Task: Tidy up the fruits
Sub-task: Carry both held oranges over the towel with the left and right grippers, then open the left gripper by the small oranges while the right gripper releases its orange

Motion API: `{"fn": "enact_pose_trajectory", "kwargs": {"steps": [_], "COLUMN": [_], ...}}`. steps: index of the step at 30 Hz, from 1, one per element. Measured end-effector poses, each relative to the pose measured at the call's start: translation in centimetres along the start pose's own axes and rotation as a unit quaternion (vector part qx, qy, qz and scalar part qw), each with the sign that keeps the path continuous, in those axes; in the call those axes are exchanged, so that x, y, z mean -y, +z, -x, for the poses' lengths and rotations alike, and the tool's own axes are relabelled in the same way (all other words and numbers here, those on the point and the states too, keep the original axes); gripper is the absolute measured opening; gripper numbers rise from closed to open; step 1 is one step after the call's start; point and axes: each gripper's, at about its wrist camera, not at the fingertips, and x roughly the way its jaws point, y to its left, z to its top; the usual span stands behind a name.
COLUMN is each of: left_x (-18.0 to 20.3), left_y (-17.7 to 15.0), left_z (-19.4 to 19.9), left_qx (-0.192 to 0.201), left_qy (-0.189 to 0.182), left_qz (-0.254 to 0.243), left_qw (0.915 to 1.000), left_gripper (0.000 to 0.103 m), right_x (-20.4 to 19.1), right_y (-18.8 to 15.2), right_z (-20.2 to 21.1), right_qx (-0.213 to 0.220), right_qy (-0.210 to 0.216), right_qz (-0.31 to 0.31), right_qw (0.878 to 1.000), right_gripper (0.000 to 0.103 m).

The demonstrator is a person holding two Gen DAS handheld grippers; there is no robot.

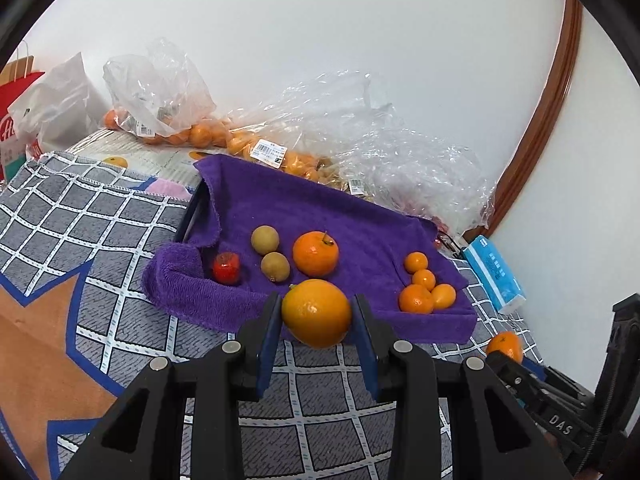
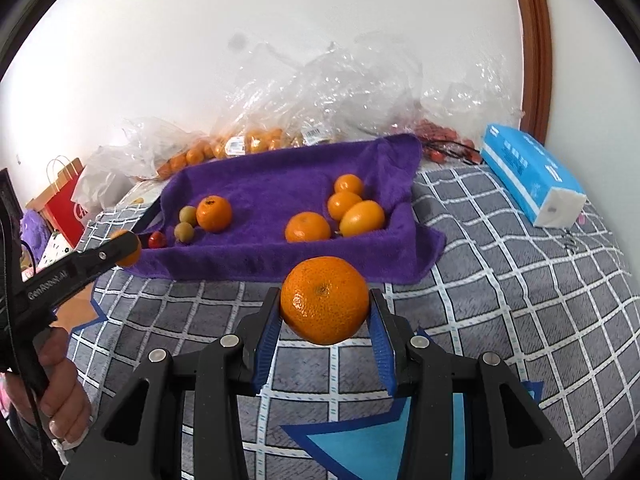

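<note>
Both busy here: the left hand-held gripper point(image 1: 316, 314) at bottom centre of its view is clamped on a smooth yellow-orange round citrus point(image 1: 316, 313), and the right hand-held gripper point(image 2: 324, 308) is squeezing a dimpled orange mandarin point(image 2: 324, 300). Just beyond, mid-frame, a purple towel-lined tray point(image 2: 280, 184) holds more oranges, with four small ones bunched at its right. Crinkly clear plastic bags of fruit point(image 1: 248, 140) sit farthest back by the wall.

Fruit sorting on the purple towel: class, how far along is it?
Done: the purple towel holds two groups, four small oranges on one side; two brown fruits, a red one and an orange on the other. In hand: left tongs and right tongs each grip an orange. Left: placing both.
</note>
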Motion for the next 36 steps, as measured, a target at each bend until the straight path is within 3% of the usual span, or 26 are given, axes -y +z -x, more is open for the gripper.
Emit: {"fn": "enact_pose_trajectory", "kwargs": {"steps": [16, 27, 36], "left_x": [-0.5, -1.0, -2.3], "left_y": [0.7, 5.3, 7.5], "left_z": [-0.3, 1.9, -0.7], "left_qx": [-0.008, -0.012, -0.054], "left_qy": [0.012, 0.035, 0.03], "left_qz": [0.014, -0.002, -0.008], "left_qw": [0.9998, 0.9993, 0.9981], "left_gripper": [0.033, 0.033, 0.033], "right_x": [-2.1, -2.5, -1.2], "right_y": [2.8, 6.2, 9.1], "right_z": [-0.4, -1.6, -3.9], "right_qx": [0.025, 0.04, 0.038], "right_qy": [0.034, 0.042, 0.038], "right_qz": [0.026, 0.037, 0.02], "right_qw": [0.999, 0.998, 0.998], "right_gripper": [0.042, 0.042, 0.042]}}
